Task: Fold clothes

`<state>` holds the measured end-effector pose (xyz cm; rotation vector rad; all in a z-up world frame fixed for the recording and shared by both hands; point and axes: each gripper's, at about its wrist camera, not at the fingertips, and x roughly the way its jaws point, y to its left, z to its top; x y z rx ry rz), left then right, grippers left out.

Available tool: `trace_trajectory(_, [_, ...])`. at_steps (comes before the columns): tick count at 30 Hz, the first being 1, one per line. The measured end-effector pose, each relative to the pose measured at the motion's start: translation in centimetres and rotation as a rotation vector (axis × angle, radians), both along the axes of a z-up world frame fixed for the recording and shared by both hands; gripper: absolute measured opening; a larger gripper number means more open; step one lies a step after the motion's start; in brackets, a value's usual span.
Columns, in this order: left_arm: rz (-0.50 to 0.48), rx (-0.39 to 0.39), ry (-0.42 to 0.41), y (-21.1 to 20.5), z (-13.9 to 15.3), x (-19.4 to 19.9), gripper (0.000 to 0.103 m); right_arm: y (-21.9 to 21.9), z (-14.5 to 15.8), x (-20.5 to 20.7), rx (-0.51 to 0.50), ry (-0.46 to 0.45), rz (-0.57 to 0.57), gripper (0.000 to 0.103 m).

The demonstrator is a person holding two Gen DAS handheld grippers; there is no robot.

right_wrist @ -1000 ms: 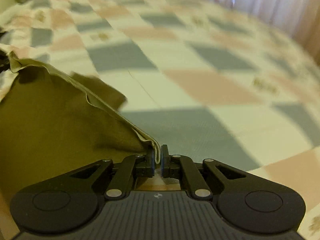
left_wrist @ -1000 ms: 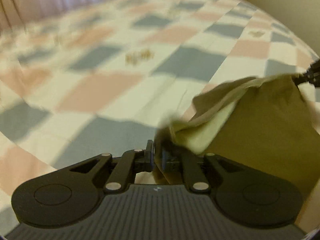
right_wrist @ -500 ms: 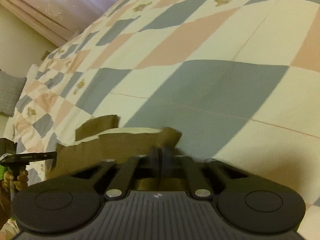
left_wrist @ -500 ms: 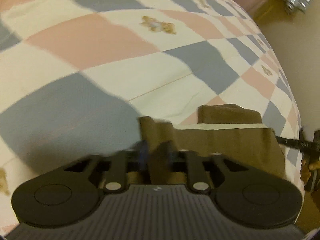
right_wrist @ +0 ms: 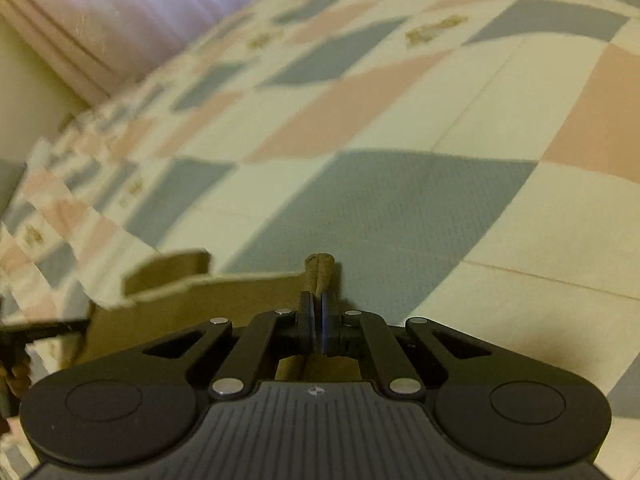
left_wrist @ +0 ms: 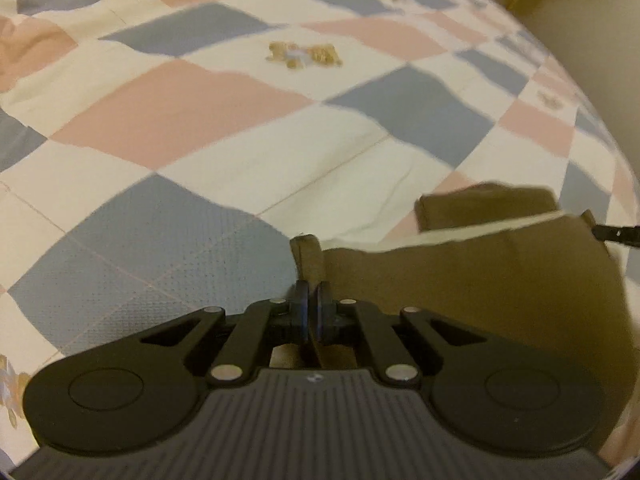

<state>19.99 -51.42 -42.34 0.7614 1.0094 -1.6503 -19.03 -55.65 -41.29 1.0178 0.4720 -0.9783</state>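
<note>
Two grippers pinch one olive-brown garment over a bed covered by a checked quilt.

From the left wrist view, the left gripper (left_wrist: 311, 304) has its jaws drawn almost together on a bunched corner of the garment (left_wrist: 480, 280), and a small nub of cloth pokes up just past the fingertips. From that corner the cloth stretches away to the right in a taut sheet, with a pale edge running along its top. A folded flap of the same cloth lies on the quilt (left_wrist: 224, 112) just beyond that edge. At the far right end of the garment, the dark tip of the right gripper (left_wrist: 616, 234) touches the cloth; from here its jaws cannot be made out. The quilt spreads beyond the garment in pink, grey-blue and cream squares, and a small teddy bear print (left_wrist: 304, 54) sits on a cream square well beyond the garment. A plain wall shows at the upper right.

From the right wrist view, the right gripper (right_wrist: 316, 312) is likewise nearly closed on a rolled corner of the garment (right_wrist: 192, 308), whose end sticks up just above the fingertips. The cloth runs left from there, again with a pale top edge, and a folded flap (right_wrist: 168, 270) rests on the quilt (right_wrist: 400, 208) just past it. At the left end of the garment a dark bar of the left gripper (right_wrist: 48, 328) meets the cloth, with part of a hand (right_wrist: 16, 372) beneath it at the frame edge. Pale curtains (right_wrist: 140, 8) hang beyond the far side of the bed.
</note>
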Motion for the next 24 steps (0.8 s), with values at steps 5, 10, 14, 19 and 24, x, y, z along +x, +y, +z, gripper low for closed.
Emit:
trace_trajectory(5, [0.014, -0.104, 0.066, 5.3, 5.8, 2.6, 0.0, 5.7, 5.0, -2.5, -0.101, -0.17, 0.018, 0.003])
trace_trajectory(10, [0.079, -0.074, 0.09, 14.8, 10.8, 4.6, 0.0, 15.7, 9.3, -4.8, -0.005, -0.23, 0.047, 0.003])
trace_trajectory(14, [0.189, 0.141, 0.063, 25.0, 10.8, 6.4, 0.0, 24.4, 9.7, -7.7, 0.182, -0.147, 0.0, 0.003])
trace_trajectory(19, [0.202, 0.373, -0.002, 35.0, 8.0, 6.2, 0.0, 32.8, 7.4, -9.3, 0.363, -0.029, -0.059, 0.008])
trace_trajectory(24, [0.344, 0.195, 0.176, 29.5, 5.8, 6.8, 0.022, 29.4, 4.0, -7.6, 0.315, -0.223, -0.235, 0.047])
